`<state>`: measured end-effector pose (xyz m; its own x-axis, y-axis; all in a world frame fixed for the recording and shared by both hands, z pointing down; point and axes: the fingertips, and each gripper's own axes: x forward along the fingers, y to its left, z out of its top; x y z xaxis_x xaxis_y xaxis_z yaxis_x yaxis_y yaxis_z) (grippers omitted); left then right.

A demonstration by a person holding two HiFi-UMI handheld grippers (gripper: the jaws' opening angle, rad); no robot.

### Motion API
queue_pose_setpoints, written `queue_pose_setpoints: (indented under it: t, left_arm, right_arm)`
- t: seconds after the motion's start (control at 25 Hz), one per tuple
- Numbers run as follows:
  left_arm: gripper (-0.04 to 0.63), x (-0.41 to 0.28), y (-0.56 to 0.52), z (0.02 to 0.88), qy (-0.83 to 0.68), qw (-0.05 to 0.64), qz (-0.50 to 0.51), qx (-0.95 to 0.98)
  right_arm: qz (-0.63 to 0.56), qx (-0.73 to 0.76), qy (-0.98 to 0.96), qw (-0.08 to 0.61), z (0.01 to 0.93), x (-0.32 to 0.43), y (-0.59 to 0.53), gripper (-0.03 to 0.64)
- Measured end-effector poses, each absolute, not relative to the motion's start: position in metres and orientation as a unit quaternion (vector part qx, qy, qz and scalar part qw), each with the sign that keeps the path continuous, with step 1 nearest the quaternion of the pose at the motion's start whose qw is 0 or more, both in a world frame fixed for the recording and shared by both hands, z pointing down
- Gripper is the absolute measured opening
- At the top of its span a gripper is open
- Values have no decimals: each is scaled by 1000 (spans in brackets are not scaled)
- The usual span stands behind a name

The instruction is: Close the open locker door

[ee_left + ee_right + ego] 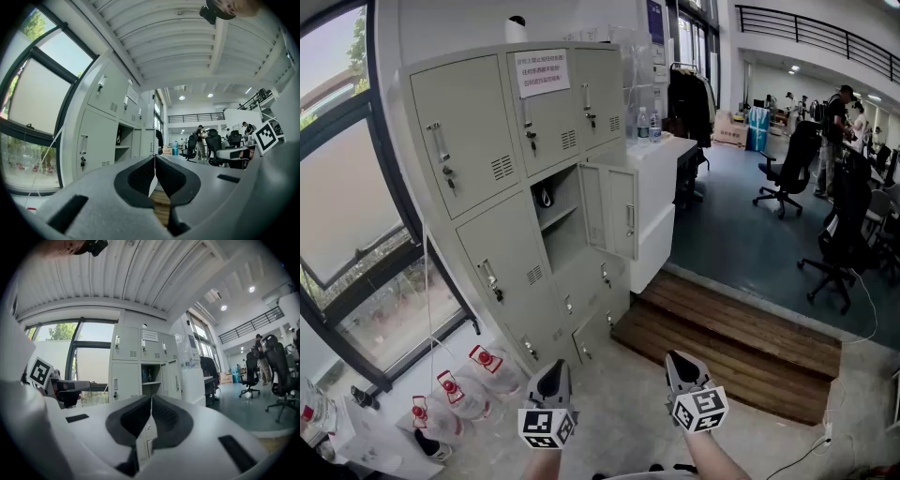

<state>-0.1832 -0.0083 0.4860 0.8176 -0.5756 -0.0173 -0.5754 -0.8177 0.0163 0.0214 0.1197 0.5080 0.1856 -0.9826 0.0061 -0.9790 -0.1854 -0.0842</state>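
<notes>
**Locker door hanging open, both grippers low and well apart from it**

Head view: the grey locker cabinet [478,141] is filling the upper left and centre of the frame, with a large window [347,225] running down the left edge. The open locker door [614,211] is standing out just right of centre, jutting from the right side of its compartment [555,225]. Inside, a shelf is showing, and a small dark item is hanging above it, too small to identify. A paper notice [542,72] is sitting on the top middle door. Red-capped water jugs [459,392] are lying on the floor at lower left. A wooden step [731,342] is crossing the lower right. The left gripper [553,370] and right gripper [680,361] are hovering side by side at the bottom centre, not touching the cabinet.

Left gripper view: the jaws are pressing together at lower centre with nothing pinched. The cabinet is rising at the left, and the open door is showing edge-on at mid-frame just above the jaw tips.

Right gripper view: the jaws are likewise meeting tip to tip, holding nothing. The cabinet is facing the camera at centre, and the open compartment is showing directly above the tips
</notes>
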Motion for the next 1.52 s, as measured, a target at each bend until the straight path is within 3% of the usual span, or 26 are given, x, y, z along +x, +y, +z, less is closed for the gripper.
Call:
queue_pose_setpoints:
  t: [0.84,1.52]
  left_arm:
    - [11,-165,-2,491,-297,14,-6,955]
    - [11,-94,27,495,-319,10,-2,948]
  right_arm:
    - [-30,-775,631,37,511,39,123,14]
    - [-28,-752,658,37,515,113,138,14]
